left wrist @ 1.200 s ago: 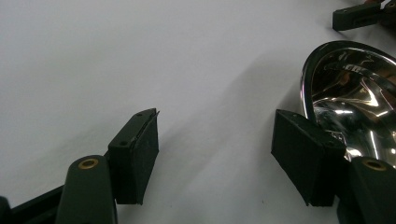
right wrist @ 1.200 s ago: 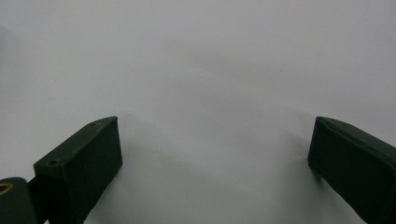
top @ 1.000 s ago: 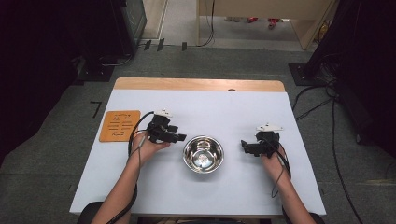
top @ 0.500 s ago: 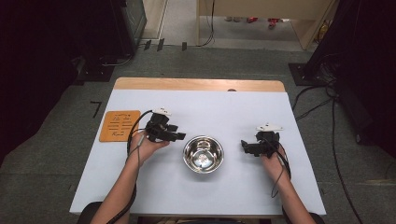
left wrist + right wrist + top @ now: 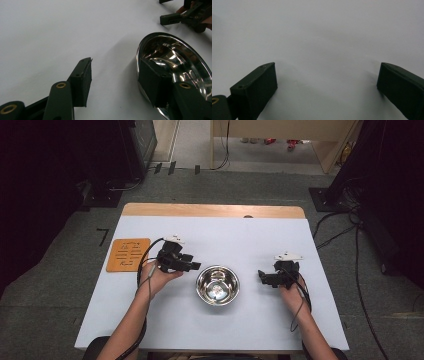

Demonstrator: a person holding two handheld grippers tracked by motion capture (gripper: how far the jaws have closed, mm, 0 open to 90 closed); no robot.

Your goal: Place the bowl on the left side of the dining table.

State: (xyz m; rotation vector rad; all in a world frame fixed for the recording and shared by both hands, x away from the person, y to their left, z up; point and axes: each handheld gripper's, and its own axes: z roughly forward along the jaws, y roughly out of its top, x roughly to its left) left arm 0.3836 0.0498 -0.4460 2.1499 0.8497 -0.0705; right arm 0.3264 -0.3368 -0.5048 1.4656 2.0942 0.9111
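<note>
Steel bowl (image 5: 217, 285), centre of white bench (image 5: 240, 235). My left gripper (image 5: 115, 75): jaws apart, one over the bowl's rim. My right gripper (image 5: 325, 82): jaws apart, holding nothing, right of the bowl.

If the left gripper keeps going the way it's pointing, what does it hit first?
Probably the bowl: the left gripper is open with one jaw already over its rim, though height above the rim is unclear.

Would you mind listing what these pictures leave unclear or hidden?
1. Markings on the orange board: too small to read in the high view.
2. The steel bowl: its near rim is covered by a finger of the left gripper and cut by the frame's edge in the left gripper view.
3. The right gripper: its open fingers run off the bottom edge of the right gripper view.
</note>
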